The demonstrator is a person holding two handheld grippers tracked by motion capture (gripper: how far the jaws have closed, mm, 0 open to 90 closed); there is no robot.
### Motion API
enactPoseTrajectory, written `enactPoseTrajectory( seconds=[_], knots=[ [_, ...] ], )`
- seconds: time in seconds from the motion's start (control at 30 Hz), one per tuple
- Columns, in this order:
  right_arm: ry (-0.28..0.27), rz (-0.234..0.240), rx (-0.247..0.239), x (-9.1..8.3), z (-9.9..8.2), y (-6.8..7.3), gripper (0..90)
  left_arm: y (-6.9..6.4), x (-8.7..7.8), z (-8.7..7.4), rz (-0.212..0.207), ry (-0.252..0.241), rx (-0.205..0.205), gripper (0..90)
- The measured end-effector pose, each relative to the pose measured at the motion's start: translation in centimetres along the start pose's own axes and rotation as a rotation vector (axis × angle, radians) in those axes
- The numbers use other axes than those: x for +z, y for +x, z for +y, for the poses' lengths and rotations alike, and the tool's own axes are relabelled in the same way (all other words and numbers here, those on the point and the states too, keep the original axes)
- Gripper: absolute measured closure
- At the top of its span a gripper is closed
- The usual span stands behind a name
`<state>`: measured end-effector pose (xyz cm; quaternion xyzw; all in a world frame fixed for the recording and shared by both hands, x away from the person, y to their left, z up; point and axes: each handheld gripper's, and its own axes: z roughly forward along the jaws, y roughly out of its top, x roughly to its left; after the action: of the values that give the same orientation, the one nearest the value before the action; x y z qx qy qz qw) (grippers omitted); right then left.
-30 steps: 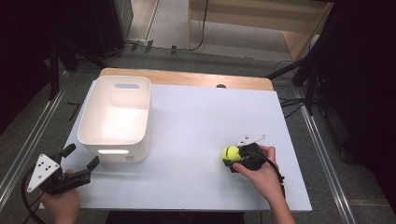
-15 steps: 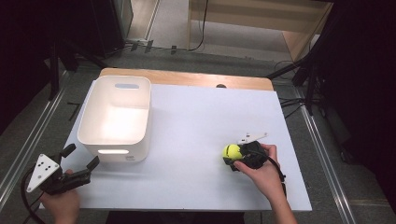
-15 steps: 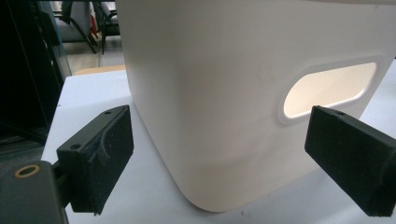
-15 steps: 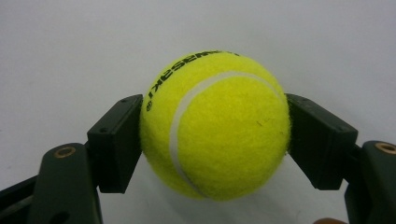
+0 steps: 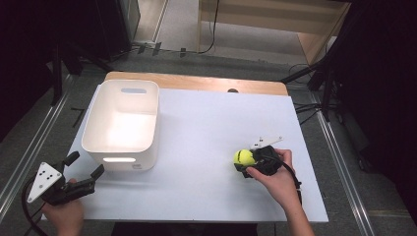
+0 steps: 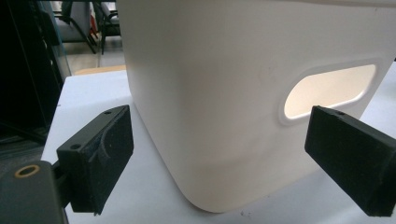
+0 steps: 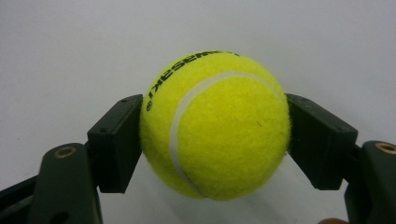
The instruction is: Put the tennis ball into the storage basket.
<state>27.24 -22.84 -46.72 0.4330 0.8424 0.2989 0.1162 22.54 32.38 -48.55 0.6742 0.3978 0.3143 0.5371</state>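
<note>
Little has shifted since the earlier frames: the right gripper [image 5: 247, 164] has edged slightly toward the near edge of the table with its load, and the left gripper [image 5: 86, 169] has kept its place. In the high view, the right gripper rests low over the white tabletop [image 5: 206, 132], toward its right side, with its two black jaws clamped on a fuzzy yellow-green tennis ball [image 5: 244, 157]. From the right gripper view, the ball [image 7: 215, 123] sits squarely between the pads [image 7: 116, 142] (black lettering runs along its top, beside a white seam). The left gripper is held at the near left corner of the table, jaws spread wide apart and holding nothing. It points at the near end of a white rectangular plastic bin [image 5: 123, 123], whose oval handle cut-out [image 6: 329, 88] glows in the left gripper view. Ball and bin lie well apart.
</note>
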Motion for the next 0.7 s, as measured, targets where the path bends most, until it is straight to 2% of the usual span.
enactPoseTrajectory(
  seconds=[0.7],
  knots=[
    [-0.018,0.028,-0.012,-0.27,0.85,-0.19,23.8,-0.03,0.02,0.0,0.001,0.002,0.001,7.9]
  ],
)
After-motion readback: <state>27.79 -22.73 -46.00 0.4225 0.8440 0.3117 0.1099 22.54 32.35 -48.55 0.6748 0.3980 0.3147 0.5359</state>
